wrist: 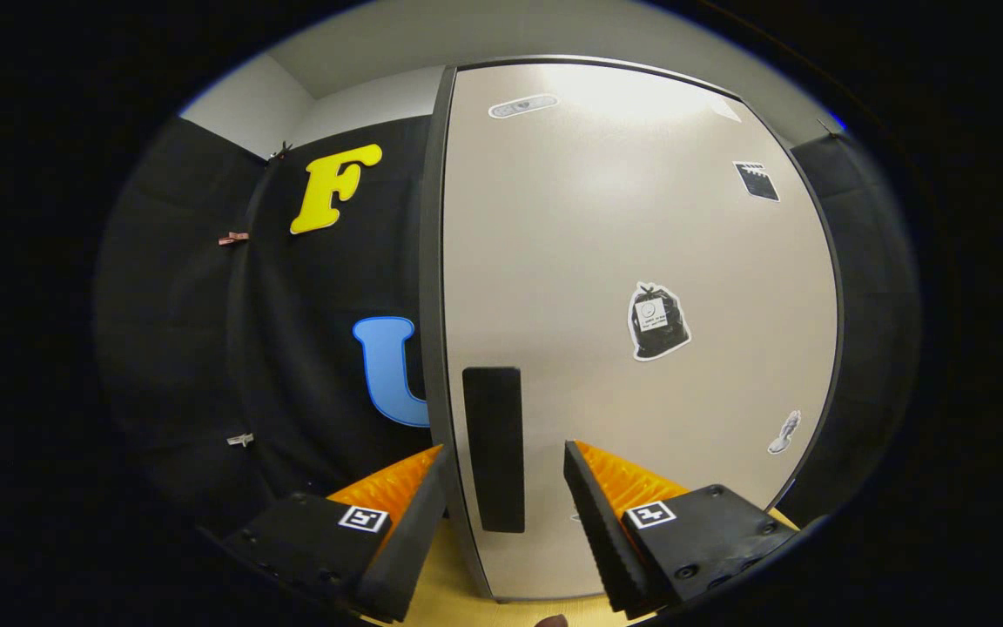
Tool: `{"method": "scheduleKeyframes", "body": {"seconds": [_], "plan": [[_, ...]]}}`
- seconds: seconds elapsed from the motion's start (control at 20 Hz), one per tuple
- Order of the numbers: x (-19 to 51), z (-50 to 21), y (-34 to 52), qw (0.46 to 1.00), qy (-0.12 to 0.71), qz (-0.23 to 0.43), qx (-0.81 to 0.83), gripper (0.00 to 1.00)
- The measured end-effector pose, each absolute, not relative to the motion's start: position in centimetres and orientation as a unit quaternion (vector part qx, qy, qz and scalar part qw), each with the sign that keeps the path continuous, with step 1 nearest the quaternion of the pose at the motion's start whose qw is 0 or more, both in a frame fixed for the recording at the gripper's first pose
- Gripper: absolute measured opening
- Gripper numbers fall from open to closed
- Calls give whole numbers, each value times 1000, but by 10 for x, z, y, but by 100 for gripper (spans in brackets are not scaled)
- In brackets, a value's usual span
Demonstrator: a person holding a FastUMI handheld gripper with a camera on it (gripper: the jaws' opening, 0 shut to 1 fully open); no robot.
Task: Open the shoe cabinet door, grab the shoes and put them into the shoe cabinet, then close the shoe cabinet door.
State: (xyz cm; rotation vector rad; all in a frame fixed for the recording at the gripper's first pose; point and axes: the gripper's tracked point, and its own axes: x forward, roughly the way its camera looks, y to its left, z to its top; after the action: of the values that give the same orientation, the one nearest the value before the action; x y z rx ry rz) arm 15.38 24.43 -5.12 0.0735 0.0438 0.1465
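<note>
Tool (506, 470) is spread wide, fingers well apart, nothing gripped btwn them. Fingers angle up from the bottom of the view, each w/ a ridged pad on its inner face and a small square marker tag on its block.

Shoe cabinet door (632, 287) stands upright straight ahead, pale beige, smooth, w/ a dark frame round it. Door looks shut, flat to the view; can't tell for sure from this angle. Its left edge (434, 261) runs as a dark vertical strip, and the left fingertip (432, 475) sits right at that edge, low down. Contact btwn fingertip and edge: can't tell.

Handle (494, 448) is a dark upright rectangular bar near the door's left edge, low on the door. It lies in the gap btwn the two fingers, just ahead of the tips, nearer the left finger than the right one. Neither pad presses on it as far as visible. Right fingertip (578, 466) is in front of the door face, right of the handle.

Stickers on the door: a black bag-shaped one (658, 322) mid-right, a small dark one (756, 181) upper right, an oval one (522, 105) near the top, a small pale one (784, 433) low right.

Black cloth booth wall (292, 348) hangs left of the cabinet, w/ small clips (234, 238) on it. Yellowish wood floor (449, 583) shows under the door's lower edge, btwn the fingers.
</note>
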Motion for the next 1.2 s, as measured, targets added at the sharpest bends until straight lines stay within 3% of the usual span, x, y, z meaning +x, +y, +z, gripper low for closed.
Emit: {"method": "scheduleKeyframes", "body": {"seconds": [0.25, 0.4, 0.75, 1.2], "plan": [[170, -66, 250, 998, 34, 52, 24, 42], [172, -66, 248, 999, 26, 42, 3, 43], [162, -66, 247, 998, 32, 55, 21, 20], [58, -55, 216, 989, 18, 138, 54, 19]]}}
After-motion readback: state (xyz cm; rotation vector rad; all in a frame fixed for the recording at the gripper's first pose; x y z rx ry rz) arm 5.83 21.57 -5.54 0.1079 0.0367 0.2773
